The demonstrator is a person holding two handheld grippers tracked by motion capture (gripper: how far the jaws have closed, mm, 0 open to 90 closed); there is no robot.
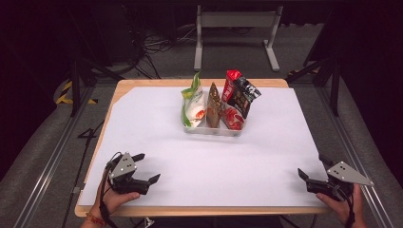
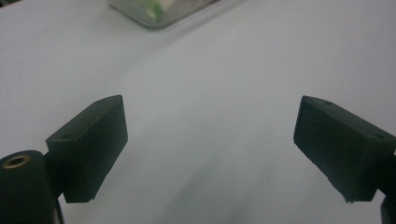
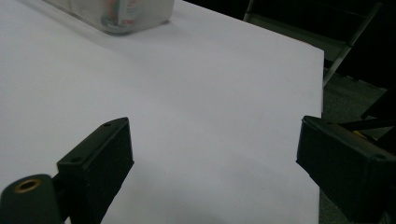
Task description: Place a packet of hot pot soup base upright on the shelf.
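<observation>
Two tongs rest near the near edge of the worktop [image 1: 142, 90], whose white sheet [image 1: 209, 156] is bare around them. Largest first: the worktop, with its wooden rim showing at the far-left corner; then, at far centre, a clear tray [image 1: 212, 129] that carries the snack packets upright. In it we see a green-and-white packet [image 1: 192, 102] at the left, a brown packet [image 1: 213, 107] in the middle, and a red packet [image 1: 231, 102] at the right with a black packet [image 1: 244, 95] leaning across it. Smallest are our tools: the left tongs [image 1: 145, 167] at near left and the right tongs [image 1: 302, 167] at near right, each held in a hand, each released wide with nothing between the jaws. In both gripper views only white sheet lies between the black pads, and the tray's corner sits far off.

We judge that the packets are all stowed and our hands are parked well apart from them. To finish this cleanly, we keep both tongs low, level and clear of the tray, so no cable or jaw brushes the leaning black packet, which looks the likeliest to topple. If we reach again, we approach from above the packet tops rather than sweeping across the tray wall.
</observation>
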